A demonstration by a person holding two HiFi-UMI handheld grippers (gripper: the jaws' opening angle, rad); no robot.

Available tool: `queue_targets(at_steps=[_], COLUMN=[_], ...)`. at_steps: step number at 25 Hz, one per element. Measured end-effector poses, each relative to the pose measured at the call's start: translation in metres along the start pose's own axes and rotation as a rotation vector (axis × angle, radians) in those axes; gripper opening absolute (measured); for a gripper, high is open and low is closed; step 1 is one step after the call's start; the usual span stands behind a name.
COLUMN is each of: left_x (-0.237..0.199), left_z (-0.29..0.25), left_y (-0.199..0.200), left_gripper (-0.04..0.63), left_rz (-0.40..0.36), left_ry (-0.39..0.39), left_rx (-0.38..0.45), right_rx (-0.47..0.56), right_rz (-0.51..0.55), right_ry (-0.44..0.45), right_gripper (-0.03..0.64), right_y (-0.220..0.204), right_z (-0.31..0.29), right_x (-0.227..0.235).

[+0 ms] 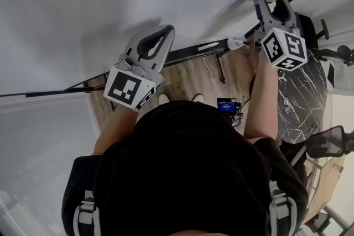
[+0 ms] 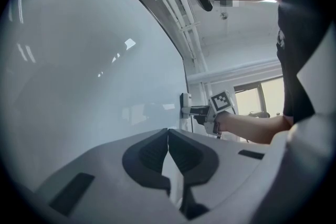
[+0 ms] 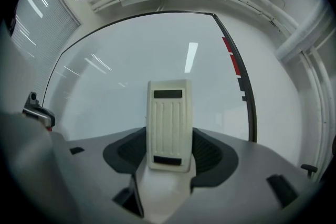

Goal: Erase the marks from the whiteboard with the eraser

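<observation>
My right claw (image 3: 169, 159) is clamped on the cream ribbed plastic block eraser (image 3: 168, 123). The eraser stands upright between the two dark pads, with its back towards my camera and its wiping face towards the board. From the left gripper view, that face looks pressed flat against the surface near the board's right side. My left claw (image 2: 168, 136) is closed on nothing, its tips meeting, and it hangs in front of the board well apart from the right one.

Beyond the eraser is the glossy white whiteboard (image 3: 131, 55), which shows only reflections of the ceiling lights. I can see no pen strokes on the part in view. Along its thin black frame (image 3: 248, 97) on the right there are a few short red patches (image 3: 231, 55). I cannot tell whether they are ink or part of the frame.

I judge the wiping step to be in hand, with the grasp already done. The next move calls for steady pressure into the board and flat, overlapping strokes towards any remaining marks. The eraser must stay square so that its edge does not lift.
</observation>
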State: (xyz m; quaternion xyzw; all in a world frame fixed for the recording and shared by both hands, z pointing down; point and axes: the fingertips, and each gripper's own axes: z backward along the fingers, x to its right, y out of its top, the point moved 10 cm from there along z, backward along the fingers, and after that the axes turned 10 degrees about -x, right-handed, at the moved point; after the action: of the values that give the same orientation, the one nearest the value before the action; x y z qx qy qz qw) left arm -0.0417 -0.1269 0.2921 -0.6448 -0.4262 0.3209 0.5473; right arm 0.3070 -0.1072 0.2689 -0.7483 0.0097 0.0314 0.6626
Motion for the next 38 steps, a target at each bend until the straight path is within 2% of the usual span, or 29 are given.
queue_targets(at_steps=[6, 15, 21, 25, 30, 38], left_x=[0.001, 0.000, -0.002, 0.002, 0.005, 0.011], left_z=[0.005, 0.017, 0.021, 0.031, 0.044, 0.045], left_y=[0.001, -0.011, -0.029, -0.043, -0.061, -0.073], left_gripper=[0.005, 0.005, 0.005, 0.005, 0.005, 0.005], left_rz=[-0.011, -0.025, -0.016, -0.004, 0.011, 0.006], left_ry=[-0.010, -0.043, -0.045, -0.051, -0.042, -0.015], left_rx=[0.005, 0.026, 0.029, 0.016, -0.022, -0.025], right_rx=[0.023, 0.063, 0.038, 0.021, 0.023, -0.021], right_rz=[-0.002, 0.055, 0.077, 0.043, 0.056, 0.078], right_ry=[0.065, 0.303, 0.453, 0.499, 0.554, 0.603], right_gripper=[0.255, 0.256, 0.255, 0.255, 0.255, 0.255], right_y=[0.001, 0.001, -0.027, -0.049, -0.069, -0.092], right_z=[0.016, 0.049, 0.051, 0.052, 0.054, 0.056], right_x=[-0.009, -0.076, -0.117, -0.137, -0.164, -0.171])
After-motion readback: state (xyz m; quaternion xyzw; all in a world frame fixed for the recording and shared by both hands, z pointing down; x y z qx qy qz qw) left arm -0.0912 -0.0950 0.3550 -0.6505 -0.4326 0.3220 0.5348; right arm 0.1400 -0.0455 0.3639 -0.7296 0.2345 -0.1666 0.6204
